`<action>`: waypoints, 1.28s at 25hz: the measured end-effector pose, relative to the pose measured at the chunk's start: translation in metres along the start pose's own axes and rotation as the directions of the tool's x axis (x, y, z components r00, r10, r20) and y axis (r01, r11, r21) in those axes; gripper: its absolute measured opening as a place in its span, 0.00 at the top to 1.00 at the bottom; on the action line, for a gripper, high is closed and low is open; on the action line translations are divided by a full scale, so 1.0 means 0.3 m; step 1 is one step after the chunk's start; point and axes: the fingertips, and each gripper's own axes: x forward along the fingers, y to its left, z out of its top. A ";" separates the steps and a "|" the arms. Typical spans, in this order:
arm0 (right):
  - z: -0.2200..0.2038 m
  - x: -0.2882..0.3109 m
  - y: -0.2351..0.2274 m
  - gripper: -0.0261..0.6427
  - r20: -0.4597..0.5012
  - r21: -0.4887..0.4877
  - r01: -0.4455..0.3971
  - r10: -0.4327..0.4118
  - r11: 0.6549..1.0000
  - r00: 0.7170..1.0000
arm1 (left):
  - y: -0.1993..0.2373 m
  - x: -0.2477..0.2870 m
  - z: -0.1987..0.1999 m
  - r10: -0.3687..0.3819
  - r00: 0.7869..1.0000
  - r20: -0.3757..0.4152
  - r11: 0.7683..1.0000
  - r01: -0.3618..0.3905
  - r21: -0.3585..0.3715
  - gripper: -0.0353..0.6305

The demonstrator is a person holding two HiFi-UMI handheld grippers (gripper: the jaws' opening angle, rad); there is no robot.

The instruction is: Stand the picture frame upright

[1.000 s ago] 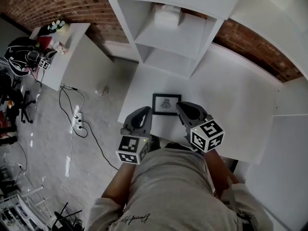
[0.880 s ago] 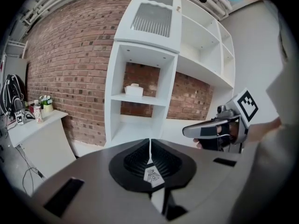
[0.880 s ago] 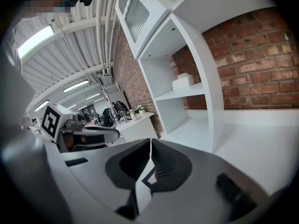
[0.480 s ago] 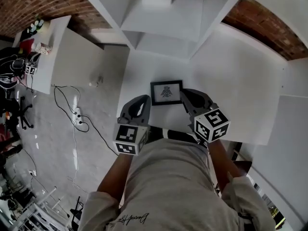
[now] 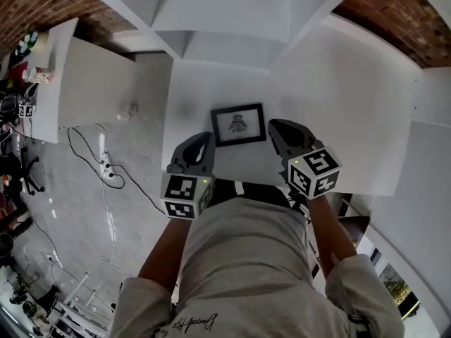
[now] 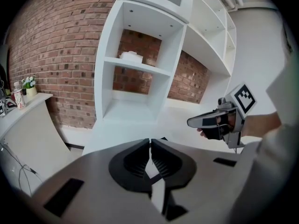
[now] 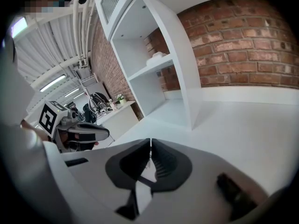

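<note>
A white table (image 5: 352, 104) fills the middle of the head view, its top bare apart from the frame (image 5: 238, 124). At the table's far edge stands a white shelf (image 5: 225, 13) with open compartments; the left gripper view shows a small white box (image 6: 131, 56) in an upper one. Behind the shelf runs a red brick wall (image 5: 394, 13). To the left the grey floor (image 5: 77, 217) carries loose cables (image 5: 106, 167) and a power strip. Further left is a white side table (image 5: 84, 83) with small clutter at its far end (too small to name).

The frame lies flat on the table, face up, black-edged with a small dark drawing on white. It sits near the table's front edge, between the two grippers and slightly ahead of them. The left gripper (image 5: 204, 138) points at the frame's near left corner, its tip just beside that corner. The right gripper (image 5: 275, 125) lies just beside the frame's right edge. Whether either tip touches the frame I cannot tell.

Both grippers have their jaws pressed together with nothing between them, as each gripper's own view shows (left (image 6: 150, 143), right (image 7: 150, 143)).
</note>
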 end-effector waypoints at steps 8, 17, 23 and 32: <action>-0.061 0.054 -0.027 0.92 -0.051 -0.004 0.028 -0.028 1.000 0.998 | 0.054 0.059 -0.060 0.027 0.999 -0.029 0.999 -0.028 -0.022 0.91; -0.150 0.126 -0.089 0.92 -0.110 -0.014 0.090 -0.091 0.996 0.990 | 0.082 0.135 -0.156 0.018 0.995 -0.098 0.997 -0.025 -0.067 0.84; -0.176 0.156 -0.114 0.91 -0.137 -0.005 0.098 -0.098 0.995 0.986 | 0.097 0.173 -0.208 0.017 0.989 -0.146 0.996 -0.030 -0.089 0.78; -0.233 0.199 -0.126 0.83 -0.195 0.018 0.090 -0.084 0.996 0.977 | 0.093 0.225 -0.247 -0.008 0.981 -0.195 0.990 -0.020 -0.141 0.74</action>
